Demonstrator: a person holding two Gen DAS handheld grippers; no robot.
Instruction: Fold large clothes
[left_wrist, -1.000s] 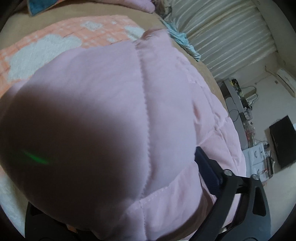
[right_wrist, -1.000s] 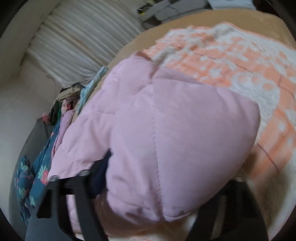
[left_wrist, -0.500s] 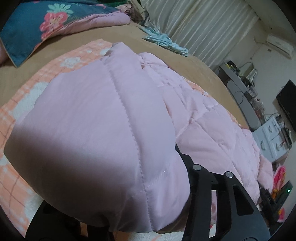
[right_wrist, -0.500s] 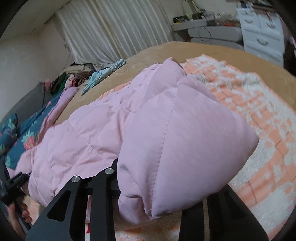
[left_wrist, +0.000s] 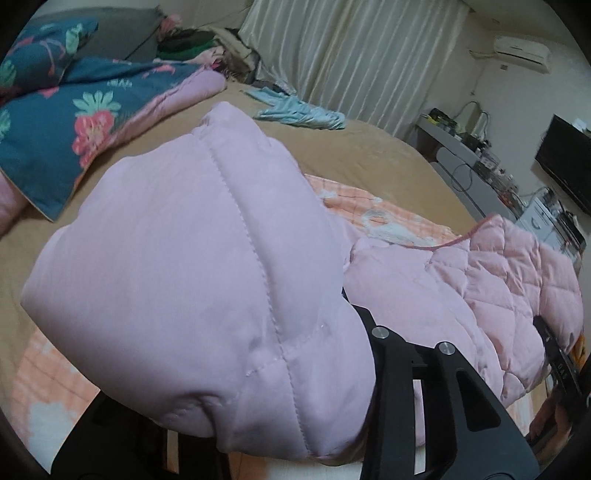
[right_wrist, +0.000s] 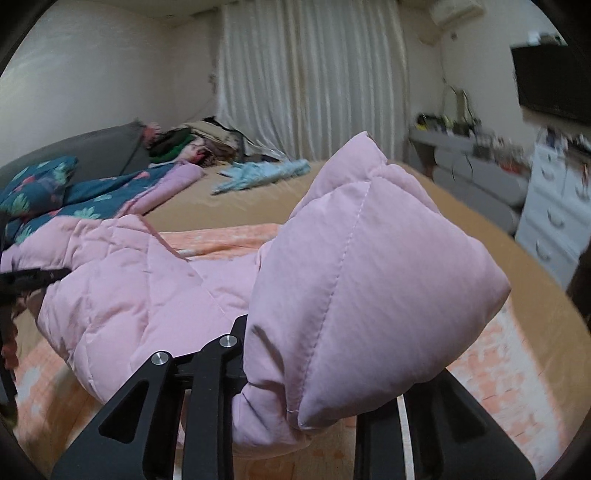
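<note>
A pink quilted puffer jacket hangs stretched between my two grippers above an orange-and-white checked blanket on a tan bed. In the left wrist view my left gripper pinches one padded end, its jaws still closing; the fabric bulges over and hides the fingertips. The right gripper likewise clamps the other padded end of the jacket, jaws closing on the cloth. Each view also catches the far gripper gripping the jacket: the right one, the left one.
A blue floral quilt lies at the bed's head, with a heap of clothes behind it. A light blue garment lies near the curtain. A grey desk and white drawers stand beside the bed.
Both grippers have risen with the jacket's ends and rolled toward level. Their jaws have narrowed onto the fabric, and the jacket now hangs clear of the blanket.
</note>
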